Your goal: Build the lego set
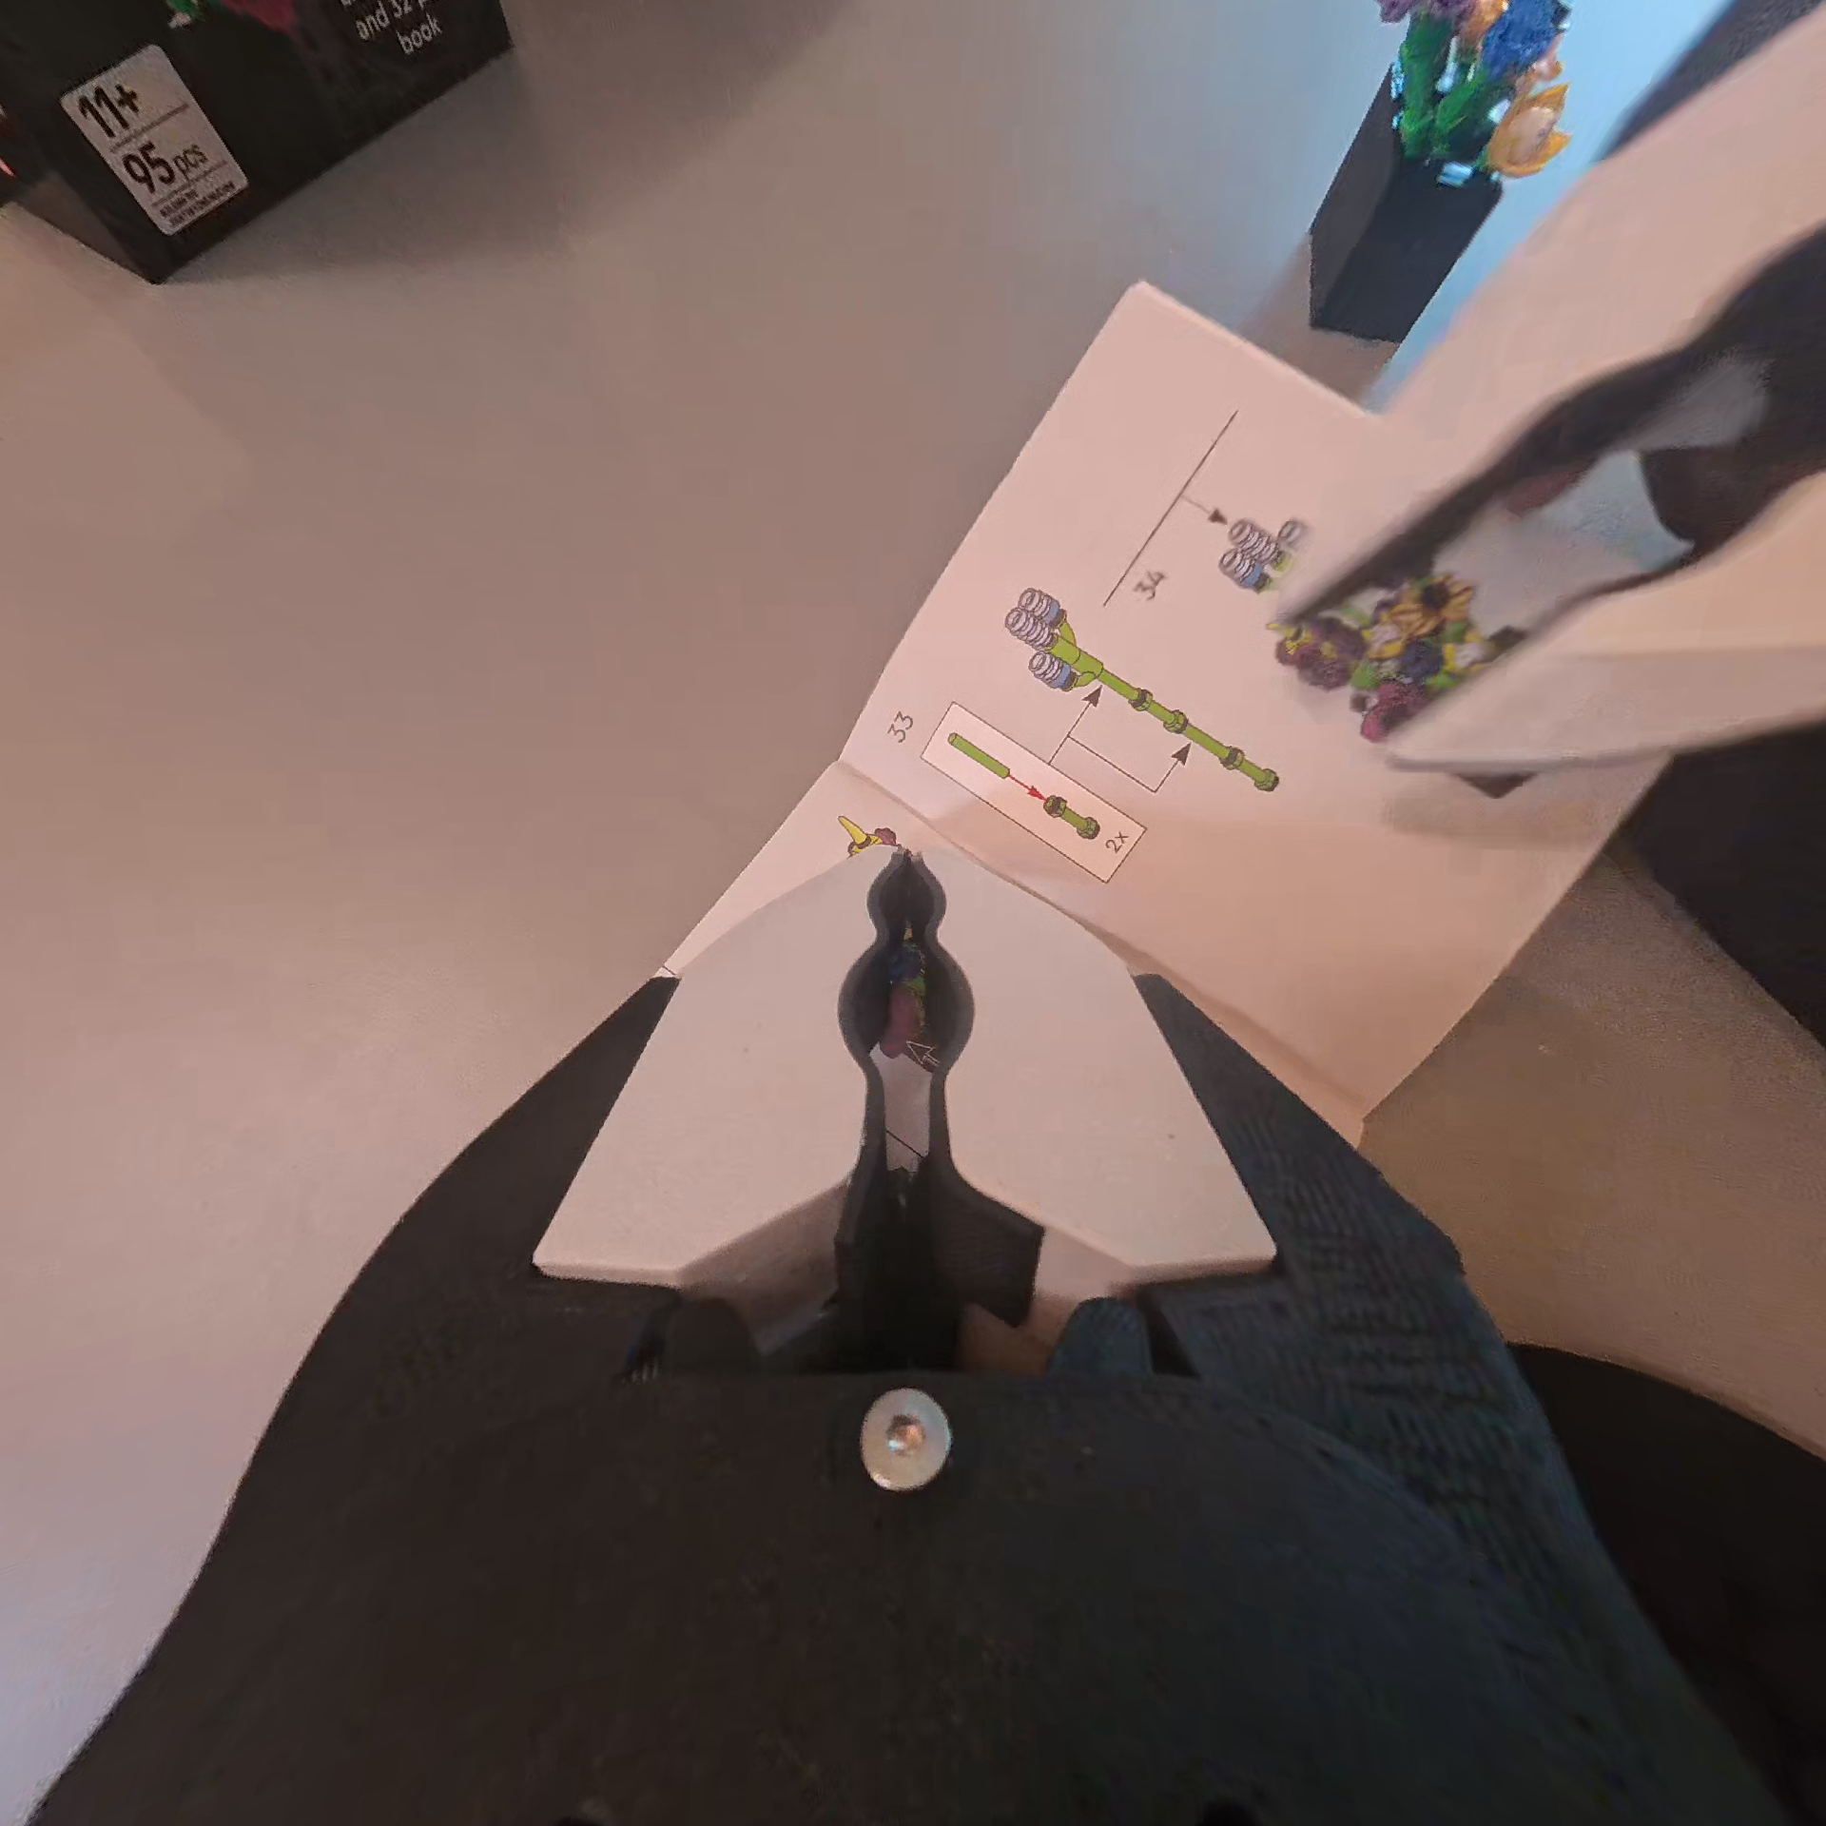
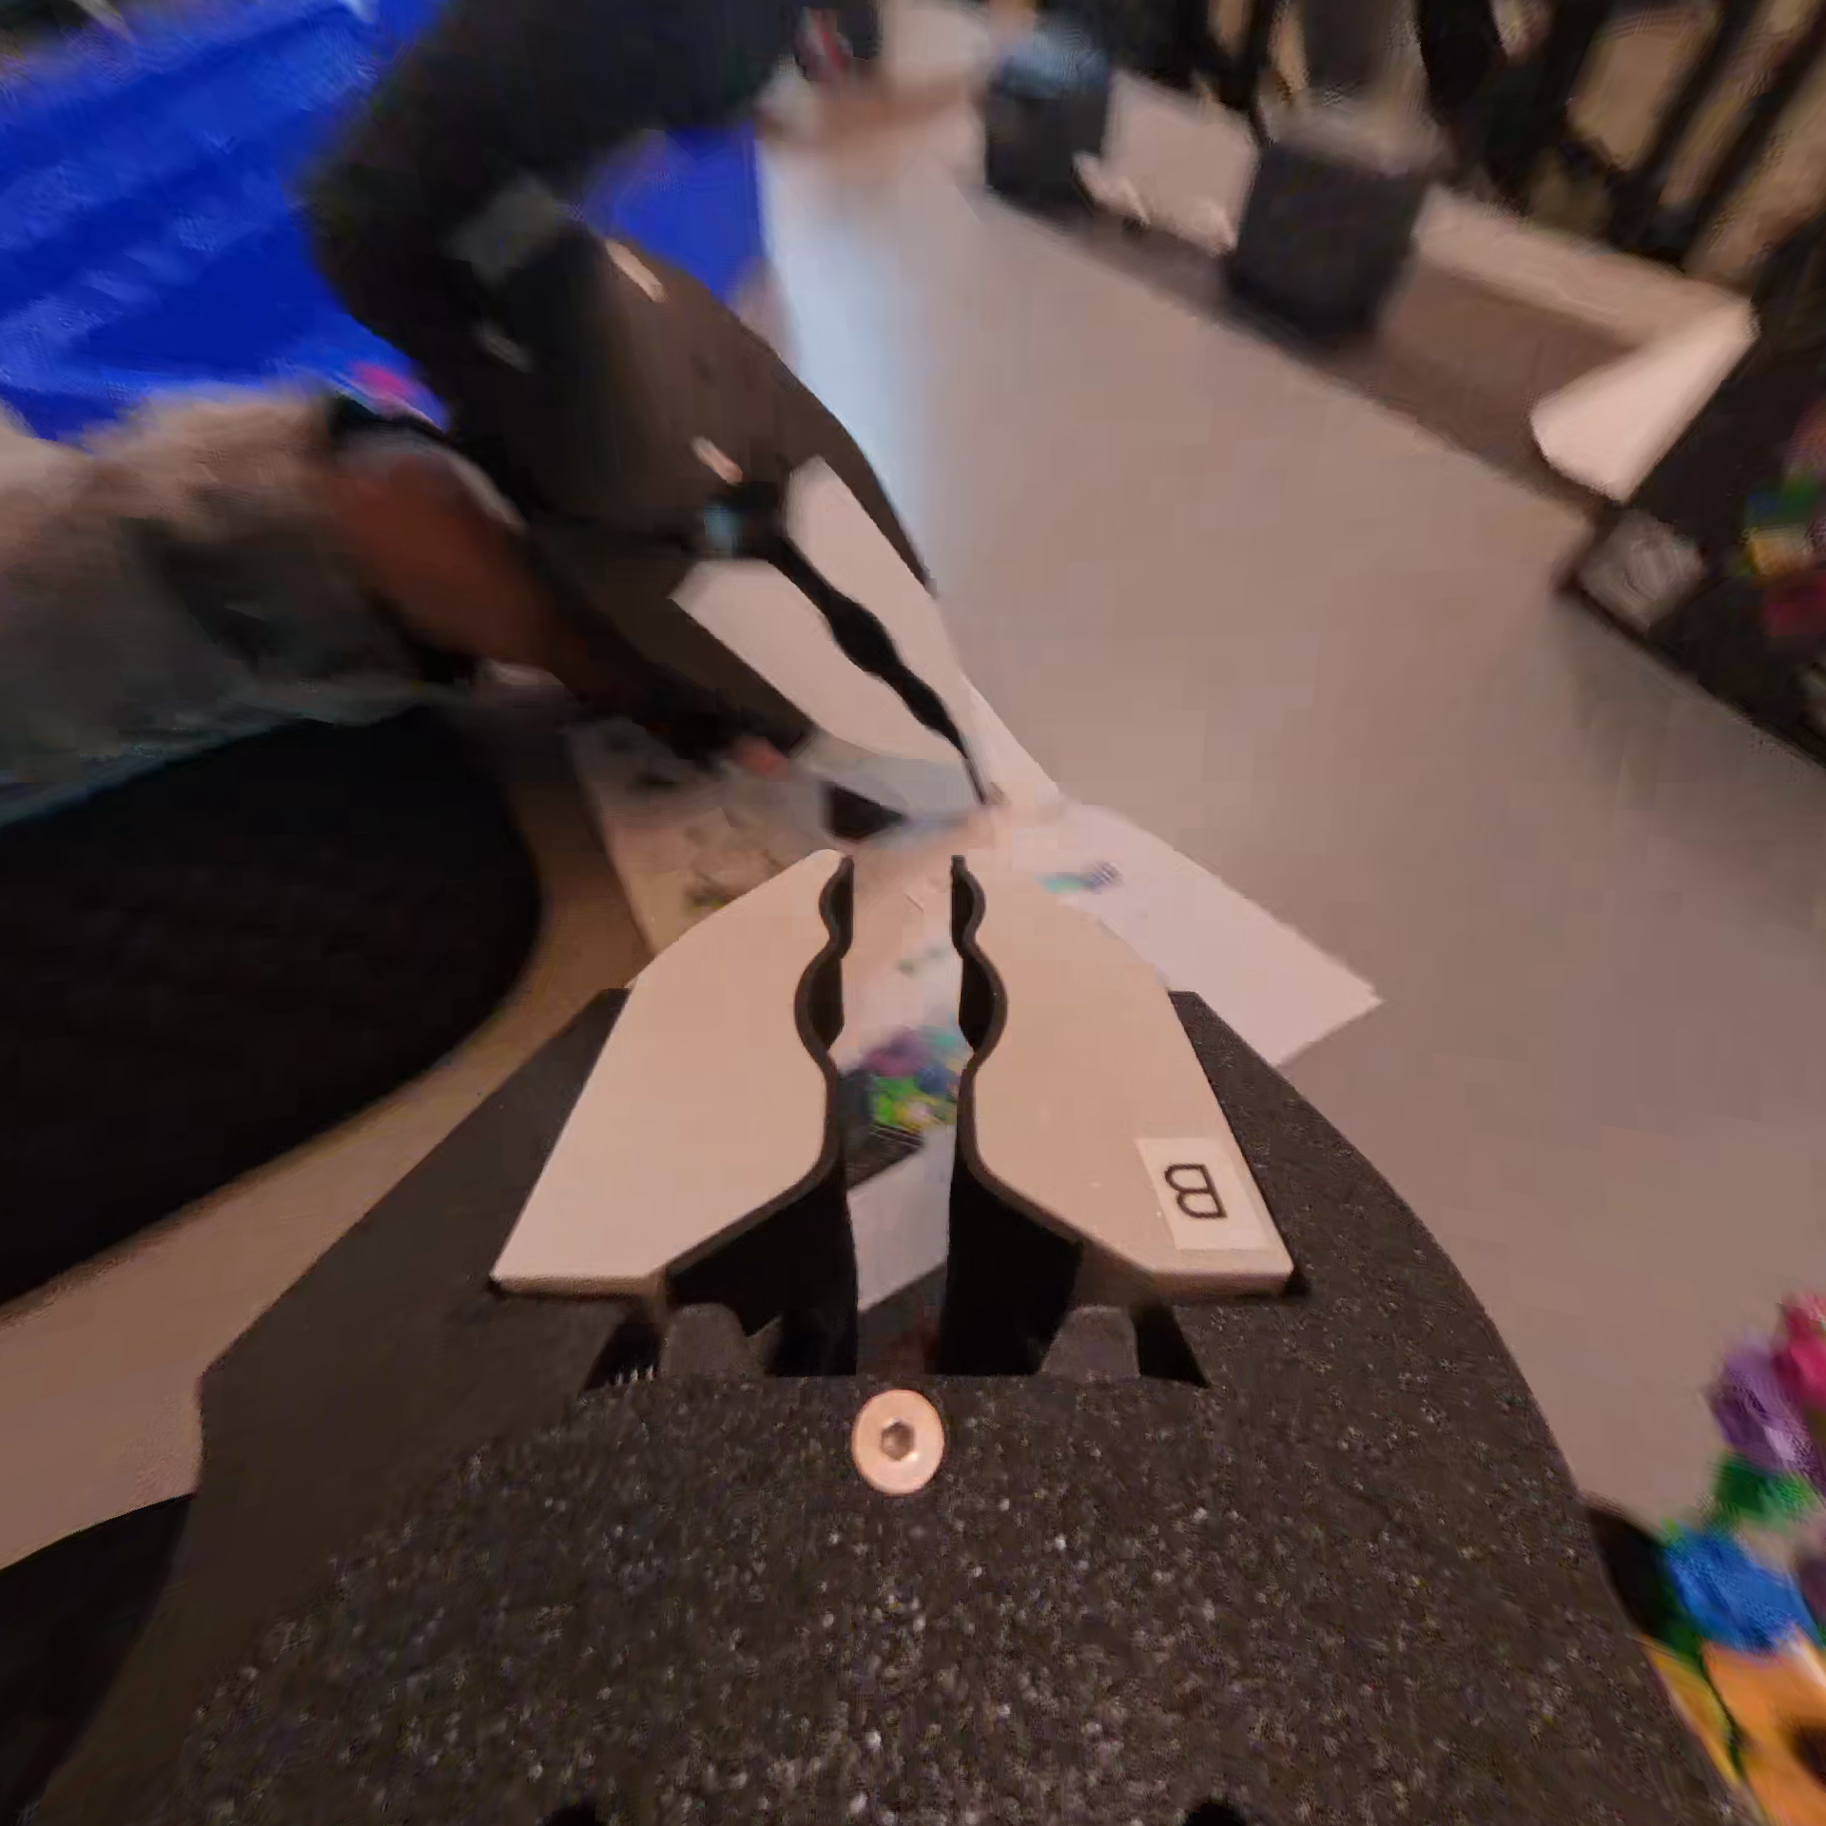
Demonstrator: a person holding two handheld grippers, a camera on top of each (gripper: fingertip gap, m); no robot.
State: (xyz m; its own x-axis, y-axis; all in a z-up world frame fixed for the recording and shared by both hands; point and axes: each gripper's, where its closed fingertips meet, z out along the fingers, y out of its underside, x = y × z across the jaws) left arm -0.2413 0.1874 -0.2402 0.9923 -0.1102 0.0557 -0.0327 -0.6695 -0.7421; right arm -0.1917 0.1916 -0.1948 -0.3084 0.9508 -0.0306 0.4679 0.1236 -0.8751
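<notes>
The open instruction booklet (image 1: 1186, 889) lies on the pale table, its right page tilted up from the fold. My left gripper (image 1: 904, 862) is shut, with its tips on the booklet's fold. Printed page shows through the gaps between its fingers, and I cannot tell whether it pinches paper. It also shows in the right wrist view (image 2: 980, 790), tip down on the booklet (image 2: 1186, 939). My right gripper (image 2: 899, 868) is slightly open and empty, just above the booklet's right page. In the left wrist view it (image 1: 1334, 682) is blurred, over a printed flower picture.
A black set box (image 1: 247, 128) stands at the back left. A black vase (image 1: 1403, 247) holds built brick flowers (image 1: 1472, 89) at the back right. More brick flowers (image 2: 1769, 1482) are at my right gripper's lower right. A black round mat (image 2: 247, 988) lies on the left. A person's hand (image 2: 445, 553) holds the left gripper. The gap from one gripper's tips to the other's is roughly 7 cm.
</notes>
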